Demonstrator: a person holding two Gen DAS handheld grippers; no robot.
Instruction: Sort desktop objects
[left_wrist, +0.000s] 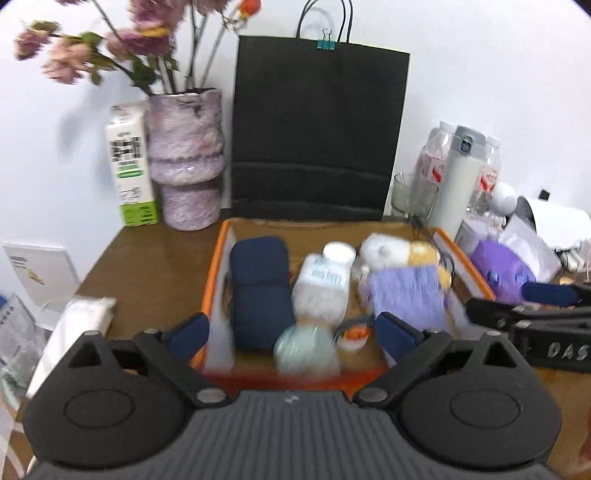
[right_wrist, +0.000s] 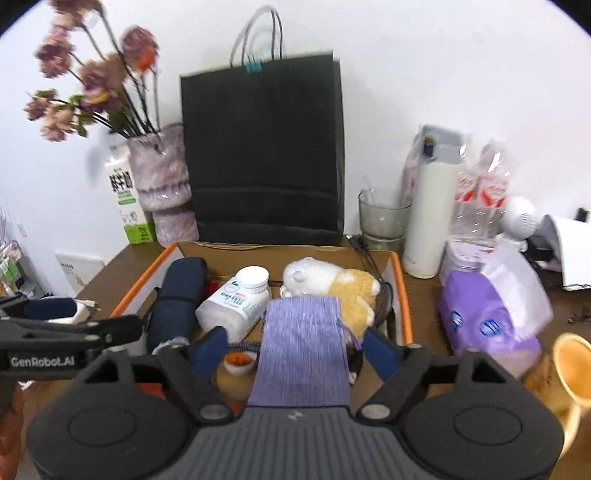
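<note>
An orange-edged cardboard box (left_wrist: 218, 254) (right_wrist: 400, 291) on the brown desk holds a navy pouch (left_wrist: 260, 291) (right_wrist: 177, 295), a white pill bottle (left_wrist: 325, 284) (right_wrist: 236, 299), a white and tan plush toy (left_wrist: 399, 251) (right_wrist: 332, 282), a purple cloth (left_wrist: 410, 295) (right_wrist: 304, 354), a small white cup with orange contents (left_wrist: 354, 336) (right_wrist: 240, 362) and a pale green round object (left_wrist: 306, 349). My left gripper (left_wrist: 295, 332) is open and empty over the box's near edge. My right gripper (right_wrist: 295, 347) is open, with the purple cloth lying between its fingers.
A black paper bag (left_wrist: 317, 136) stands behind the box, with a flower vase (left_wrist: 184, 158) and milk carton (left_wrist: 131, 166) to its left. A white thermos (right_wrist: 428, 218), glass (right_wrist: 382, 214), purple tissue pack (right_wrist: 487, 317) and paper cup (right_wrist: 574, 365) sit to the right. A white packet (left_wrist: 74, 332) lies left.
</note>
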